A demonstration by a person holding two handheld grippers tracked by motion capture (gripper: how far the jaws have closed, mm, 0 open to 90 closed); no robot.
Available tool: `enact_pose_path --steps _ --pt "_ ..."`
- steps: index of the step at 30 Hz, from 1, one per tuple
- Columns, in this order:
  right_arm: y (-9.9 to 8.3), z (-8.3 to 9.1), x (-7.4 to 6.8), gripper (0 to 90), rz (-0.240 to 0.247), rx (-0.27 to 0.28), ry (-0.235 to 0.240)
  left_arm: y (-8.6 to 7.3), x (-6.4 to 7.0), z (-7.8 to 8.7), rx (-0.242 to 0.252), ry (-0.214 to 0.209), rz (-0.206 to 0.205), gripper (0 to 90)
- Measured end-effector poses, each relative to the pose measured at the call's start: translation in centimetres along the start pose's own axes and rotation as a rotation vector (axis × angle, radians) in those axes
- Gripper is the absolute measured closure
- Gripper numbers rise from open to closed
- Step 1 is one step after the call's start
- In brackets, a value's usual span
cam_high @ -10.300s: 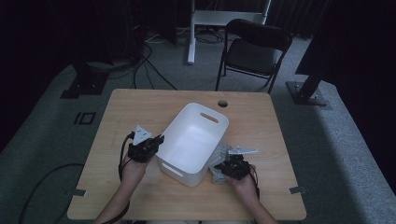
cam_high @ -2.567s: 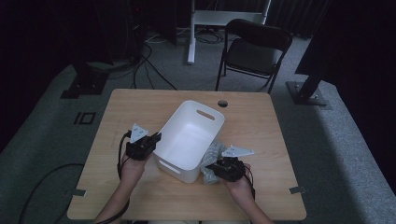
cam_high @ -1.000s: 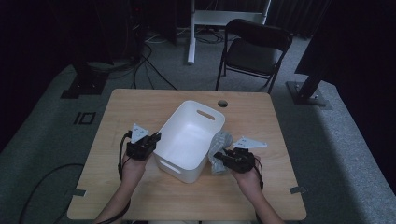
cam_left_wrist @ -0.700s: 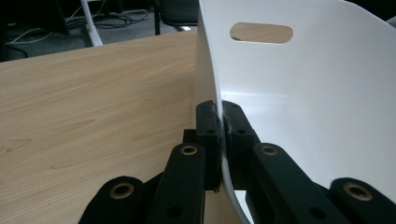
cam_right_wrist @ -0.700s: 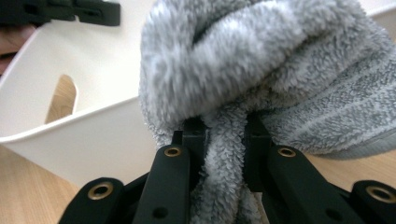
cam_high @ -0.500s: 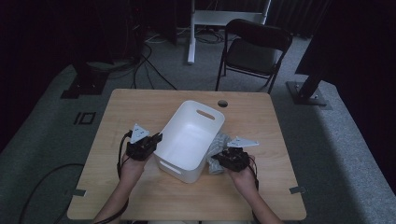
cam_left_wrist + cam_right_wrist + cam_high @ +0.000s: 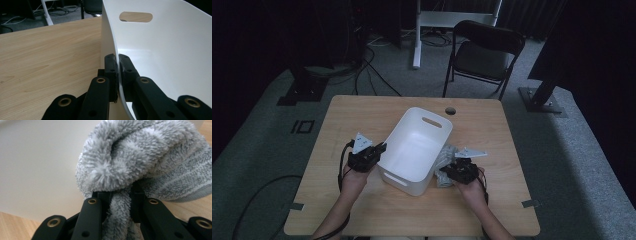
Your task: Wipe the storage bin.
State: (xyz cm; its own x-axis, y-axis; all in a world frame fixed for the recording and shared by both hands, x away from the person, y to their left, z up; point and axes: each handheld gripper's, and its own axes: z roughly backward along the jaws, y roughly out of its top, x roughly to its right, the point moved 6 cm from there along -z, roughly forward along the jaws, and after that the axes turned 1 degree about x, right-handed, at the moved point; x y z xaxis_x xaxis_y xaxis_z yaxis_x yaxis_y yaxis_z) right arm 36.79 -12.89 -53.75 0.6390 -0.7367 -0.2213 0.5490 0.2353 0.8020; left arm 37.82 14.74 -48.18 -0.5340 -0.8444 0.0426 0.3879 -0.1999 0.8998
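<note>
Here, in the high view, I hold the white rectangular plastic tub (image 7: 416, 150) at frame centre by its left rim with my left gripper (image 7: 381, 148), probably to steady it; its long axis runs from lower left to upper right. My right gripper (image 7: 446, 173) grips the grey fluffy towel (image 7: 446, 156) just right of the tub.

In the left gripper view, the jaws pinch the tub's thin wall (image 7: 155, 50).

In the right gripper view, the jaws clamp a towel fold (image 7: 140, 160), bunched, ready for lifting in.
</note>
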Motion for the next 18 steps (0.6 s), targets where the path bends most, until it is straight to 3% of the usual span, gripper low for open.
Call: enact_pose_path --steps 9,14,18 --pt "-1.4 -1.4 0.9 76.7 -0.024 -0.045 -0.006 0.0 0.0 0.0 -0.001 -0.004 0.009 86.2" --pt "-1.7 -1.7 1.2 76.6 -0.014 -0.064 -0.017 0.0 -0.1 0.0 0.003 -0.011 0.022 85.8" --pt "-2.2 -2.2 1.5 76.6 -0.021 -0.079 -0.024 0.0 -0.1 0.1 -0.002 -0.002 0.005 85.9"
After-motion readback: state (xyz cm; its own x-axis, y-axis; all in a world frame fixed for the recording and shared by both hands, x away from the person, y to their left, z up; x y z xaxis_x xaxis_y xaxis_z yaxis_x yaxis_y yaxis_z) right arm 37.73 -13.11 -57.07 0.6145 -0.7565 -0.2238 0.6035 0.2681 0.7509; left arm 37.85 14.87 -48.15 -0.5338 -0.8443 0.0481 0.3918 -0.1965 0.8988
